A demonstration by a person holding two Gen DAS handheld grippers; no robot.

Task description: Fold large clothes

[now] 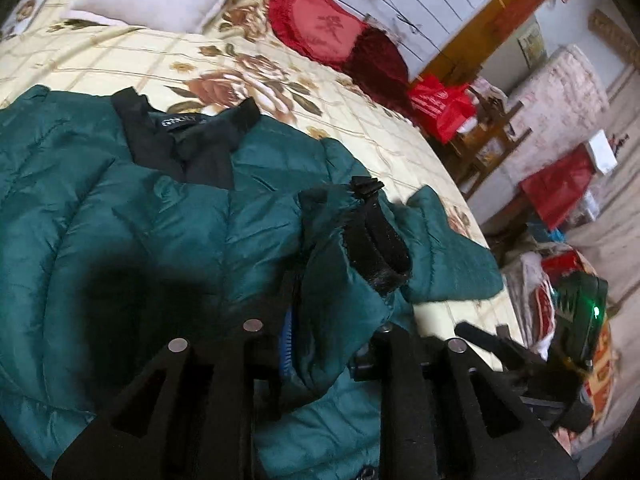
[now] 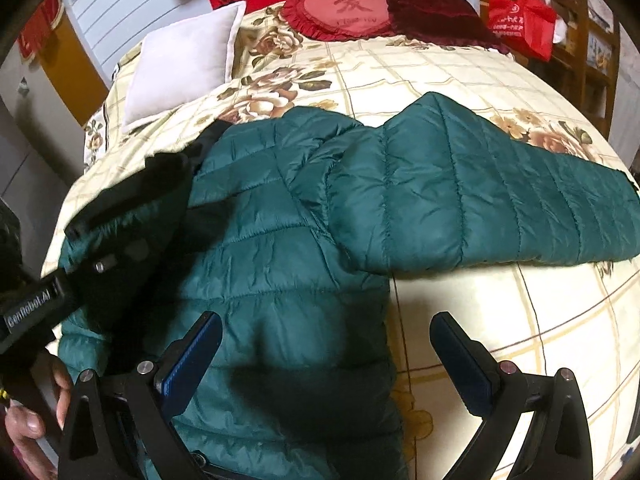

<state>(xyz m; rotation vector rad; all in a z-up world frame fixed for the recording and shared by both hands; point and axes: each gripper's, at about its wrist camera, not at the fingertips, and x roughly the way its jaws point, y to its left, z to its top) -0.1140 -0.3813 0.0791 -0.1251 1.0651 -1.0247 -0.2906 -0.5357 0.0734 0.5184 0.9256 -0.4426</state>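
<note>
Pinching the black-trimmed sleeve cuff of the green puffer jacket, the left gripper carries it over the chest, apparently to fold it inward. The right gripper hovers above the hem with fingers apart, free, while the other sleeve lies outstretched on the floral quilt.

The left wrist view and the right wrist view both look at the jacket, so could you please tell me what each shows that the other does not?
Only the left wrist view shows the black collar label and the left gripper shut on a black-cuffed sleeve.

Only the right wrist view shows the other sleeve lying stretched out on the quilt, and the right gripper open above the jacket's edge.

Both show the green jacket, floral quilt, white pillow and red cushion.
</note>
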